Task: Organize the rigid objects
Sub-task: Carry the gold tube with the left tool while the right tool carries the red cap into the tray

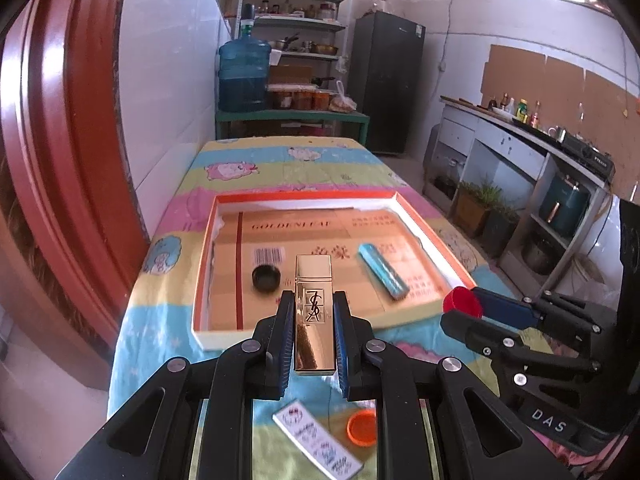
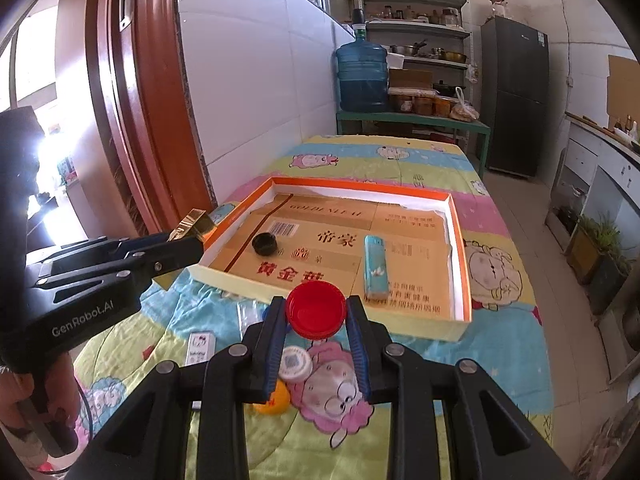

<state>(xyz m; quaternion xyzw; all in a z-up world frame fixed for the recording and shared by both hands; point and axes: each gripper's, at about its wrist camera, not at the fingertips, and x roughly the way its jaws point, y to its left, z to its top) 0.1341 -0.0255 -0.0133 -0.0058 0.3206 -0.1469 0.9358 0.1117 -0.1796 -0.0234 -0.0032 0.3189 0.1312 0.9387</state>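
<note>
Lying on a cartoon-print tablecloth (image 2: pixel 420 160), the orange-rimmed shallow box (image 1: pixel 304 199) (image 2: pixel 460 248) serves as landmark; all places below are given from it.

- Left gripper (image 1: pixel 314 320) (image 2: pixel 188 240): fingers closed on a gold rectangular case (image 1: pixel 314 312) (image 2: pixel 192 222), gripped by its long sides. The case hangs over the box's near rim, its far end reaching above the box floor. From the right wrist view it sits beyond the box's left rim.
- Right gripper (image 2: pixel 316 320) (image 1: pixel 464 304): jaws pressed against a red bottle cap (image 2: pixel 316 310) (image 1: pixel 462 302), open side up. It hangs just short of the box's near rim, toward the near right corner.
- Inside the box: a black cap (image 1: pixel 265 278) (image 2: pixel 264 244) left of centre, apart from the walls; a light-blue lighter (image 1: pixel 383 272) (image 2: pixel 375 268) right of centre, set lengthwise, near the right wall but not touching. Bare cardboard floor (image 2: pixel 320 248) lies between the two and toward the far wall.
- Outside, on the cloth short of the near rim: a white printed card (image 1: pixel 316 440) (image 2: pixel 200 346), an orange cap (image 1: pixel 362 426), a white lid with a printed code (image 2: pixel 295 364), an orange ball (image 2: pixel 276 400) partly hidden by the right gripper.
- Cloth beyond the far rim lies bare.
</note>
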